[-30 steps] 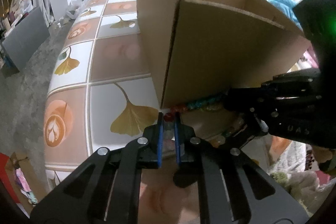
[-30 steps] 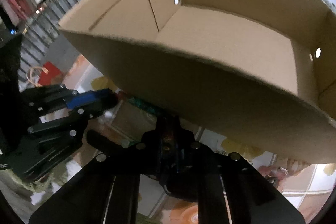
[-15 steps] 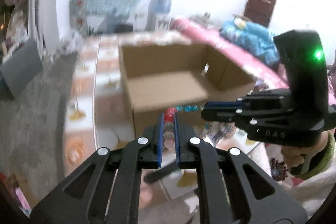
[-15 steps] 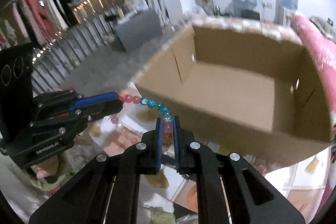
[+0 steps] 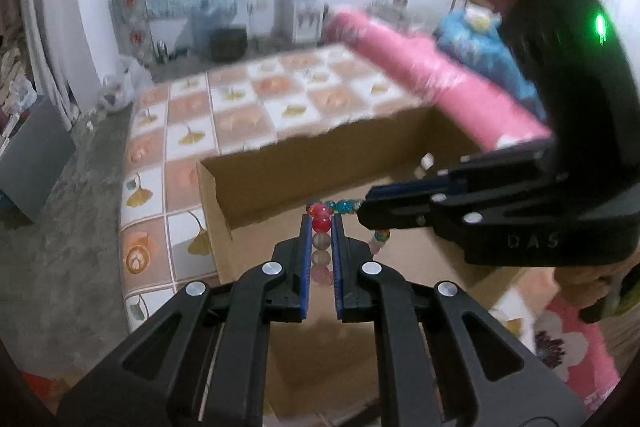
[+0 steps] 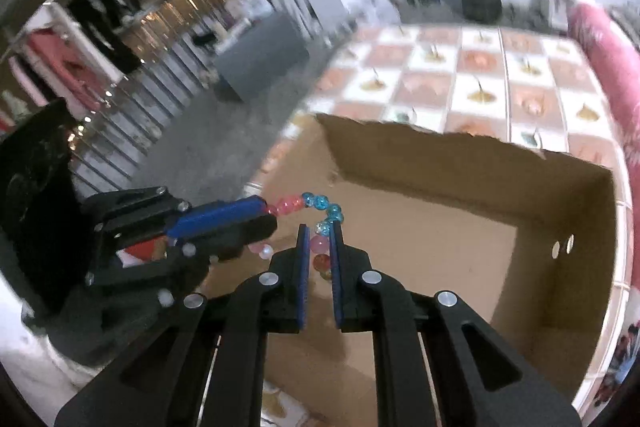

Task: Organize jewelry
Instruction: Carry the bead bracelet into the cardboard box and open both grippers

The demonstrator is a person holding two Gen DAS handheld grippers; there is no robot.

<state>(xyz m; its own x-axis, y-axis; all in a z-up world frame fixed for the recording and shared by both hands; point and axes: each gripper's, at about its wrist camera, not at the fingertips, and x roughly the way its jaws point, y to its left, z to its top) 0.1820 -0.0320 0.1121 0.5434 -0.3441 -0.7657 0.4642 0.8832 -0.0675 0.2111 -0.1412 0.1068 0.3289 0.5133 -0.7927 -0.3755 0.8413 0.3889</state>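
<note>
A string of round beads (image 5: 321, 223), red, pink, grey and blue, hangs between both grippers above an open cardboard box (image 5: 256, 163). My left gripper (image 5: 320, 223) is shut on the red and grey beads. From the right, my right gripper (image 5: 364, 207) holds the blue end of the same string. In the right wrist view the bead string (image 6: 316, 203) arcs from the left gripper (image 6: 266, 207) over to my right gripper (image 6: 320, 233), shut on pink and blue beads. Below them the box (image 6: 440, 155) looks bare inside.
The box rests on a tiled cloth with leaf patterns (image 5: 188, 135). A pink roll (image 5: 420, 75) lies along the right side. Grey floor (image 5: 60, 227) drops off at the left. A hand (image 5: 580, 279) holds the right gripper.
Both grippers have risen with the bead string from low beside the box's outer wall to above its open top. The box interior has come into view.
</note>
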